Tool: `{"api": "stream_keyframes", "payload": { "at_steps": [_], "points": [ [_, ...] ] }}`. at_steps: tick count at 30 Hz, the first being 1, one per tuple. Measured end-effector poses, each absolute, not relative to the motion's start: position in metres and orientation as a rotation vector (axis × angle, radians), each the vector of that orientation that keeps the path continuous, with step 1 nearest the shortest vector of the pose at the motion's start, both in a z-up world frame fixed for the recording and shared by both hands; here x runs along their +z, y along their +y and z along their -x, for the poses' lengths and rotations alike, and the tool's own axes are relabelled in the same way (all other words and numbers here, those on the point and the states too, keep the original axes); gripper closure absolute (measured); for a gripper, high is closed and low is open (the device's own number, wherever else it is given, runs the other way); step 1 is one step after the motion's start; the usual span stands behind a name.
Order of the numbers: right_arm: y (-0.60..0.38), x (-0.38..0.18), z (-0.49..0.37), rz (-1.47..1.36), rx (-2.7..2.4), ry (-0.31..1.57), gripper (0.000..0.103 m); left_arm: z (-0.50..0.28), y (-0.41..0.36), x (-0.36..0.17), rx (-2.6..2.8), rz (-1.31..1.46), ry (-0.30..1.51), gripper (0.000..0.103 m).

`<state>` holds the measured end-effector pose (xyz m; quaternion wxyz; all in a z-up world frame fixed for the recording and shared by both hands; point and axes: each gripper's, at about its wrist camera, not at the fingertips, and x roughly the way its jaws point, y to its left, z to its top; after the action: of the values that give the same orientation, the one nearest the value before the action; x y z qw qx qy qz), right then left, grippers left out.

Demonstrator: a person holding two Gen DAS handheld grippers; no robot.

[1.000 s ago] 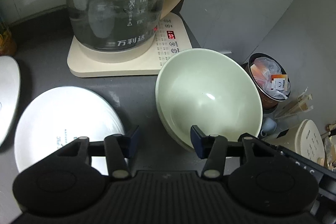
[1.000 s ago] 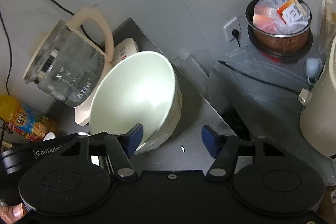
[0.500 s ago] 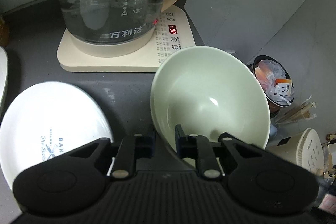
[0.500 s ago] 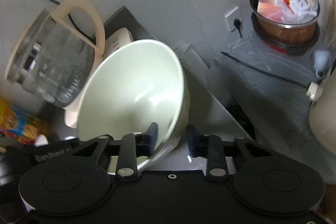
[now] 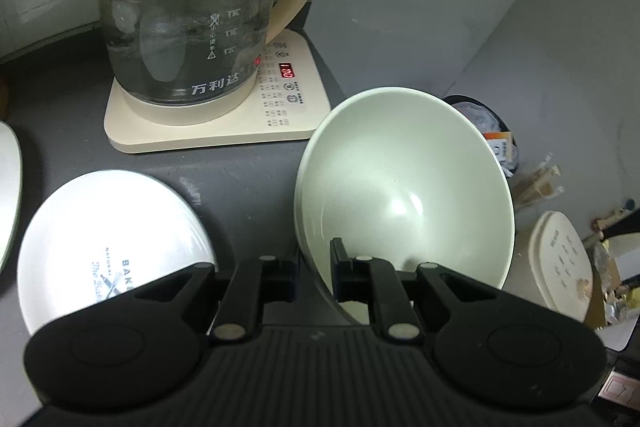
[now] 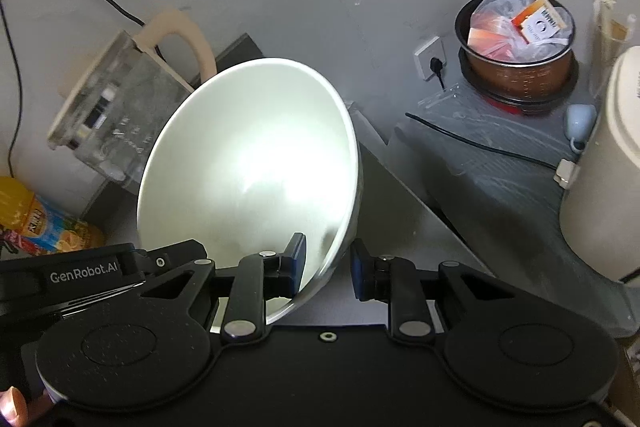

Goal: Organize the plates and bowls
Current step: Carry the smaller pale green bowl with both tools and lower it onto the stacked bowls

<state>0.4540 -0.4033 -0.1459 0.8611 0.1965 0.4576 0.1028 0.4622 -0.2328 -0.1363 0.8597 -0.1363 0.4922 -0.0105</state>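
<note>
Both tools pinch the pale green bowl by its rim, one on each side, so it stays steady. The left tool and right tool are clamped on it. The bowl is tipped up off the dark surface, right of a white plate, near the kettle.

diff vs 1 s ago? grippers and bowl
Both grippers went from open to clamped on the pale green ceramic bowl: left gripper on its near-left rim, right gripper on its right rim. The bowl now looks tipped and raised. Glass kettle and white printed plate stayed put.
</note>
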Motion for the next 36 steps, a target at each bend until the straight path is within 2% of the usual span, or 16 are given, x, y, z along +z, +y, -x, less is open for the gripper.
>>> {"api": "stream_keyframes", "payload": {
  "at_steps": [24,36],
  "points": [
    [-0.368,-0.079,-0.351,-0.418,0.124,0.837,0.08,-0.372,-0.185,-0.085,-0.186,0.288,0.965,0.09],
    [-0.348,-0.069,-0.31,-0.406,0.08,0.821,0.079,-0.337,-0.161,-0.076,-0.259,0.286,0.962,0.09]
  ]
}}
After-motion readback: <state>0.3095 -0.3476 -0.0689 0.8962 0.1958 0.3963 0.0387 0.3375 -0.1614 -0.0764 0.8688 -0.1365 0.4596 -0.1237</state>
